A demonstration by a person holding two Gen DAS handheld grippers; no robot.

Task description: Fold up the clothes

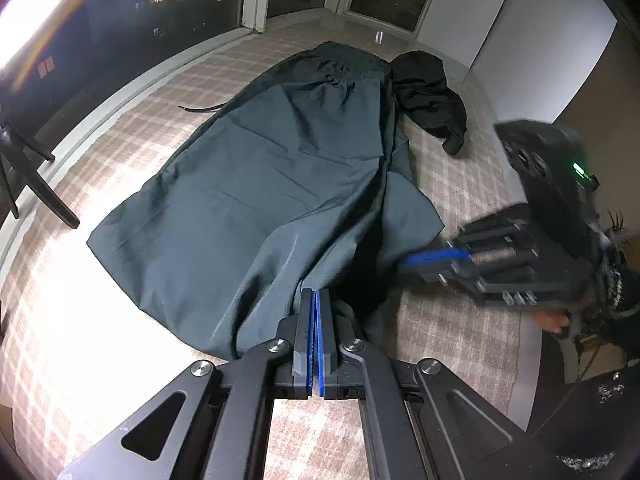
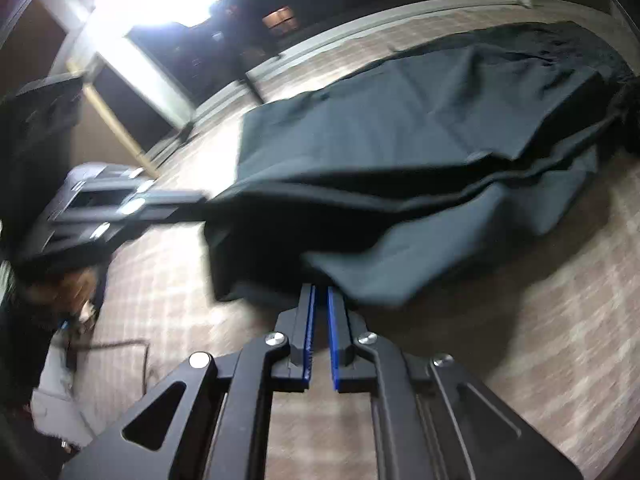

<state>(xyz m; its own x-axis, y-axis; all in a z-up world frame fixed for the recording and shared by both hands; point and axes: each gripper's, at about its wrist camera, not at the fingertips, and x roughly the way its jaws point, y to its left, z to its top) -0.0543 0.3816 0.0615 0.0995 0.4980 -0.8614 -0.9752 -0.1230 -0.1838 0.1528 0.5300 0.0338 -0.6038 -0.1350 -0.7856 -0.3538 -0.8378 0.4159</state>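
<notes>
Dark teal trousers (image 1: 256, 184) lie lengthwise on a beige plaid bed cover (image 1: 460, 320), with the elastic waistband (image 1: 348, 64) at the far end. My left gripper (image 1: 316, 296) is shut on the near hem of the upper layer and holds it lifted, with shadow underneath. The right wrist view is blurred. In it my right gripper (image 2: 320, 292) has its blue pads a narrow gap apart, with the hem of the lower layer (image 2: 392, 268) at their tips. From the left wrist view the right gripper (image 1: 412, 260) reaches in from the right. The left gripper (image 2: 192, 200) comes in from the left in the right wrist view.
A crumpled black garment (image 1: 432, 92) lies beside the waistband at the far right. Dark windows (image 1: 168, 8) run along the far and left sides. Black chair legs (image 1: 40, 192) stand at the left edge. A person's hand (image 1: 554, 320) shows behind the right gripper.
</notes>
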